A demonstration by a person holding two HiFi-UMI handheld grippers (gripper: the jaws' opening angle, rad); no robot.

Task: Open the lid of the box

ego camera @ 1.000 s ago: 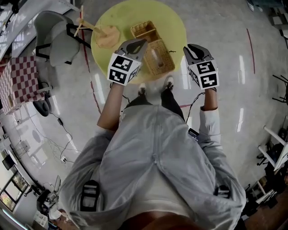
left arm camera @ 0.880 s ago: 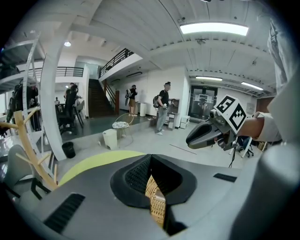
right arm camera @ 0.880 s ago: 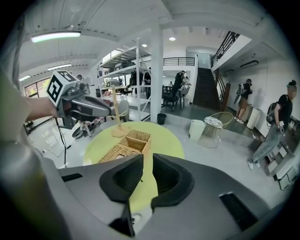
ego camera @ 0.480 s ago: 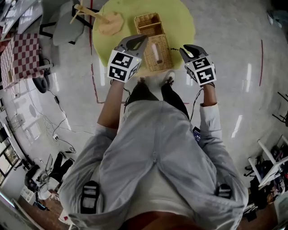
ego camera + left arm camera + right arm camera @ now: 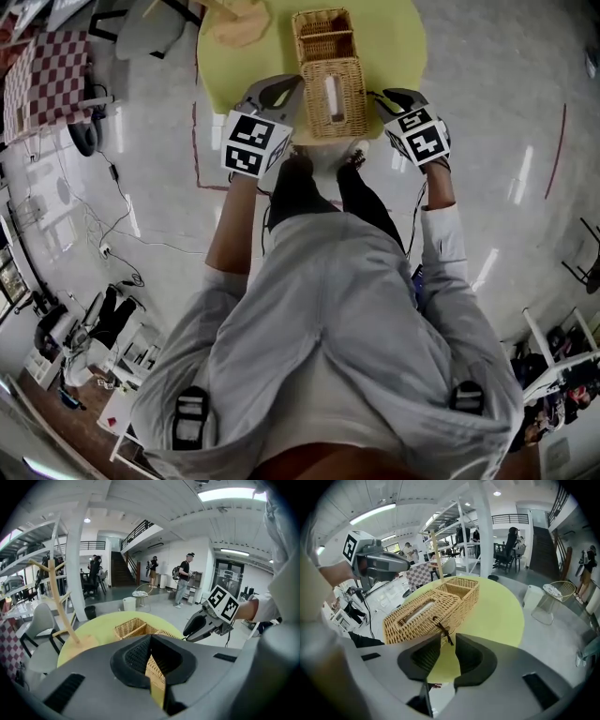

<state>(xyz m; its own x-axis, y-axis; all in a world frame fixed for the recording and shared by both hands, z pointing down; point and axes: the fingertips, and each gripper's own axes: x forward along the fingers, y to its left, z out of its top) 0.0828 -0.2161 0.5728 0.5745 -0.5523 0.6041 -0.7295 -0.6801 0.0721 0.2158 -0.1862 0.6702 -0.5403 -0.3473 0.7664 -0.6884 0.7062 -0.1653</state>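
Note:
A wicker box [image 5: 335, 94] with a slotted lid lies on the round yellow table [image 5: 398, 42]. In the right gripper view the box [image 5: 423, 613] has a dark tie [image 5: 443, 632] on its near side, right at my jaw tips. My right gripper [image 5: 447, 640] is at the box's right side, its jaws a narrow gap apart with table showing between them. My left gripper [image 5: 151, 638] points at the box's left side with its tips together; wicker [image 5: 154, 670] shows behind them. In the head view the left gripper [image 5: 279, 89] and right gripper [image 5: 380, 94] flank the box.
An open wicker basket [image 5: 322, 33] adjoins the box's far end. A wooden stand [image 5: 61, 602] rises at the table's left, with a grey chair [image 5: 40, 623] beyond. The person's shoes [image 5: 354, 150] are at the table's near edge. People stand in the hall behind.
The head view has closed in on the table. Both grippers have moved inward and now sit close on either side of the wicker box.

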